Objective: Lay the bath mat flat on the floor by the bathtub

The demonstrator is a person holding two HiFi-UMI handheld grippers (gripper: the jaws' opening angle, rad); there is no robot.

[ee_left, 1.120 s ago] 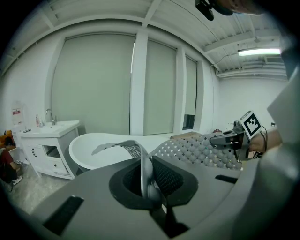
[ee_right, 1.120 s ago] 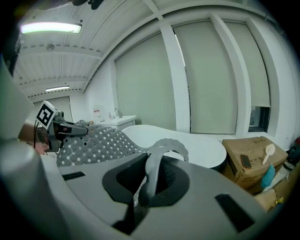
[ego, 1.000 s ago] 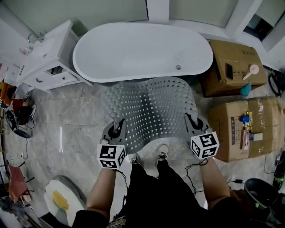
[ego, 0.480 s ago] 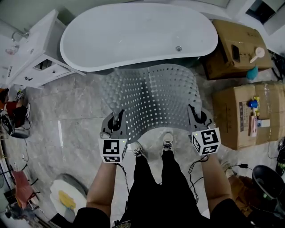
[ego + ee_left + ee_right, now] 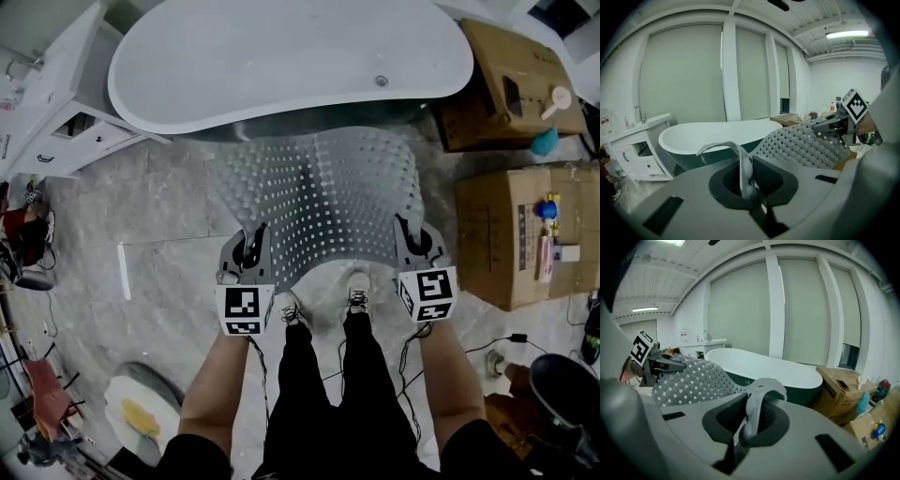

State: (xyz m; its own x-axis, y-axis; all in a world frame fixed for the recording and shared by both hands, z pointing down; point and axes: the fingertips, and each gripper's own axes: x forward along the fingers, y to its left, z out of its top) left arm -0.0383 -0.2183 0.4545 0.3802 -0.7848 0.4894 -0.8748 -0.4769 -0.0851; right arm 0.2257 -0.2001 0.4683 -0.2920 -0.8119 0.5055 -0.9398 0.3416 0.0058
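A grey perforated bath mat hangs arched between my two grippers, in front of the white bathtub. Its far edge reaches down near the tub's base; the near corners are lifted. My left gripper is shut on the mat's near left corner. My right gripper is shut on the near right corner. In the left gripper view the mat bulges to the right, with the right gripper's marker cube behind it. The right gripper view shows the mat bulging to the left before the tub.
A white vanity cabinet stands left of the tub. Cardboard boxes with bottles on them sit at the right. The person's shoes stand just behind the mat on the marble floor. A cable runs at lower right.
Both grippers have come down with the mat still held. The mat's arch is lower and its far edge is nearer the floor by the tub. The head view now looks more steeply down.
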